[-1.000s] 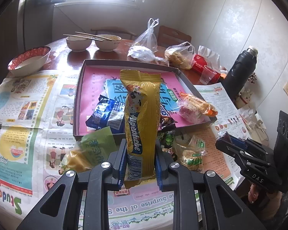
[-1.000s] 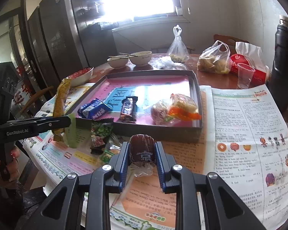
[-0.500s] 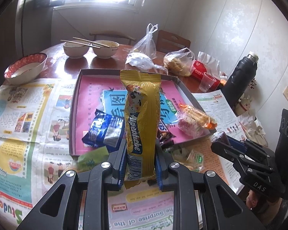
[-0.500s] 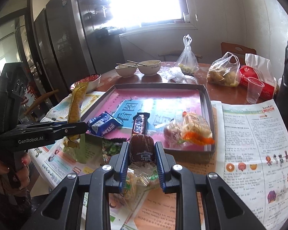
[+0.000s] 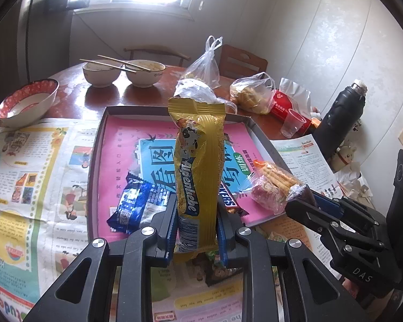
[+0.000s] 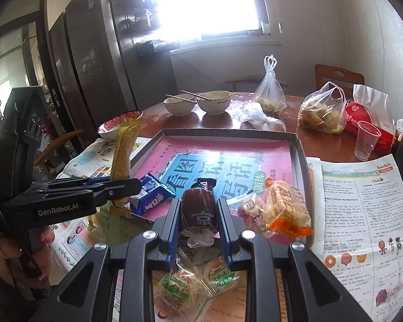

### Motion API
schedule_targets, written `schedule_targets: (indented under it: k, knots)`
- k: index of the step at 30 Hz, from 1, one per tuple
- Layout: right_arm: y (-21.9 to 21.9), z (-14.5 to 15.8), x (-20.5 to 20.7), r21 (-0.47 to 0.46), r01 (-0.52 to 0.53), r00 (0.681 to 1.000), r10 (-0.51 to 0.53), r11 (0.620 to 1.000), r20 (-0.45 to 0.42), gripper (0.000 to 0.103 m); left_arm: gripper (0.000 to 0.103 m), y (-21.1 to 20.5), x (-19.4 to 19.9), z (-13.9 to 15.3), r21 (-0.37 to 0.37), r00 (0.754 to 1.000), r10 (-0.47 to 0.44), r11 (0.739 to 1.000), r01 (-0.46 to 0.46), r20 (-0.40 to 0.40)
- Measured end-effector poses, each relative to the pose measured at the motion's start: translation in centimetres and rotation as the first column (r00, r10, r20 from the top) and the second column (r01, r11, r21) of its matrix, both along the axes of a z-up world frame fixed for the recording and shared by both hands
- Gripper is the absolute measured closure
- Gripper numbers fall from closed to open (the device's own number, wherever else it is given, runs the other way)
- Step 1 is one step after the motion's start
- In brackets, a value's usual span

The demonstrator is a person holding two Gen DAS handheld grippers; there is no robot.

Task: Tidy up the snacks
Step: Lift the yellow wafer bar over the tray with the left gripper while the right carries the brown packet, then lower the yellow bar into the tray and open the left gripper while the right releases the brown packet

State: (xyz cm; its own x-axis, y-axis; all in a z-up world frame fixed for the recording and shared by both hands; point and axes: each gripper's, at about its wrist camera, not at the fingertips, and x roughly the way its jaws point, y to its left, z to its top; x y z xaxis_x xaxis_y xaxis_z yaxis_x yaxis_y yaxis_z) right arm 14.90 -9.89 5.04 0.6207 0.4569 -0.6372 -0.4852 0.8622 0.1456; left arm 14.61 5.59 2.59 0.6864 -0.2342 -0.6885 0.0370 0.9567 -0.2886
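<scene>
A tall yellow Alpenliebe packet (image 5: 197,166) stands upright in my left gripper (image 5: 196,204), which is shut on its lower end, just over the near rim of the grey tray (image 5: 98,145). My right gripper (image 6: 198,206) is shut on a dark red-brown wrapped snack (image 6: 198,209) at the tray's near edge (image 6: 299,161). On the tray's pink liner lie a blue packet (image 5: 137,206), a Snickers bar (image 5: 228,201) and a clear pack of biscuits (image 5: 274,185). Each gripper shows in the other view, the left gripper (image 6: 121,185) on the left and the right gripper (image 5: 301,204) on the right.
Loose green-labelled snacks (image 6: 190,281) lie on the newspaper (image 6: 362,214) under my right gripper. Behind the tray stand two bowls with chopsticks (image 5: 123,73), a red-rimmed bowl (image 5: 27,102), plastic bags (image 5: 252,96), a clear cup (image 5: 292,126) and a black flask (image 5: 344,123).
Both grippers have moved forward toward the tray with their snacks still held. The tray and its contents now look nearer in both views.
</scene>
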Motion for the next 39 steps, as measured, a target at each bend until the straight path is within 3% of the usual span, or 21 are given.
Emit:
schedule_targets:
  k: [39]
  knots:
    - [0.8,-1.5,4.4,-0.007,0.029,0.997,-0.029,1.0,-0.065,0.076,0.078,-1.4,3.8,-3.4,0.002,0.997,-0.03,1.0,0.03,-0.066]
